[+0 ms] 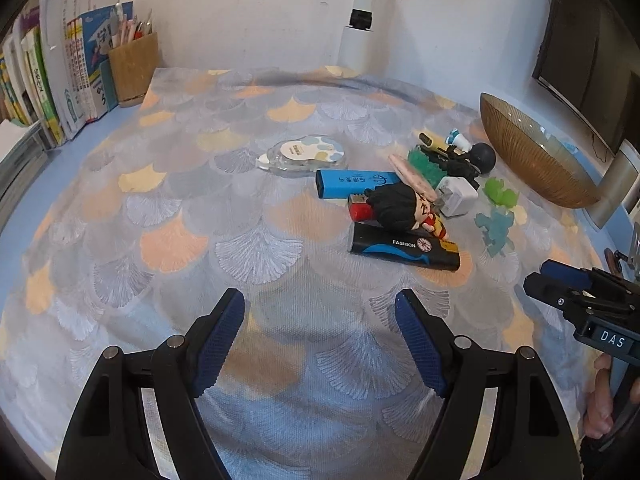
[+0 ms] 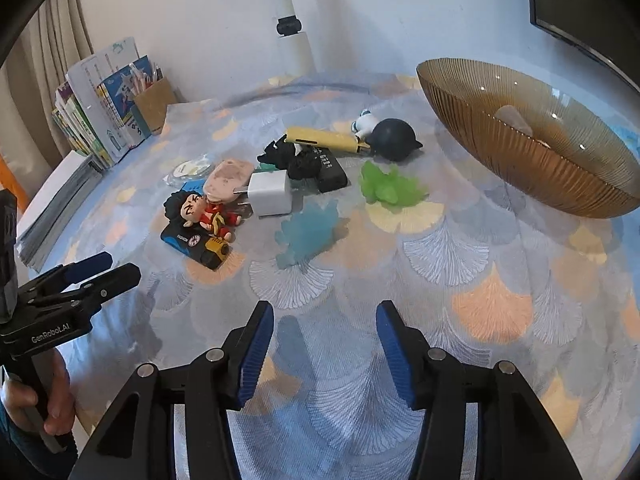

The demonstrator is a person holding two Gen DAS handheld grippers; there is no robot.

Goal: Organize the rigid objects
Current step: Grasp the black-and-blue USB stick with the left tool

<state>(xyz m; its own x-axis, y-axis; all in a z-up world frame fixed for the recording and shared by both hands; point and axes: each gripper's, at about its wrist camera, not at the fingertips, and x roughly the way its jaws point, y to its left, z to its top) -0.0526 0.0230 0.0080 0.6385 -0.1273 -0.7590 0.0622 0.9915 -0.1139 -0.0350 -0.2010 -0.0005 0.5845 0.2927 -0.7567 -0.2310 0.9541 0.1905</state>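
Observation:
A heap of small objects lies on the patterned cloth: a black "FASHION" lighter (image 1: 404,251) (image 2: 192,243), a doll figure (image 1: 404,208) (image 2: 204,212), a blue marker (image 1: 354,184), a white charger plug (image 1: 456,196) (image 2: 269,194), a correction tape (image 1: 302,156), green (image 2: 386,186) and blue (image 2: 308,232) translucent toys, and a yellow pen (image 2: 324,140). A ribbed amber glass bowl (image 2: 532,152) (image 1: 532,156) stands to the right. My left gripper (image 1: 320,340) is open and empty, short of the heap. My right gripper (image 2: 325,352) is open and empty, near the blue toy.
Books (image 1: 60,80) and a cork pen holder (image 1: 134,68) stand at the back left by the wall. A white lamp post (image 1: 362,12) rises at the back. A dark monitor (image 1: 592,60) stands at the right behind the bowl.

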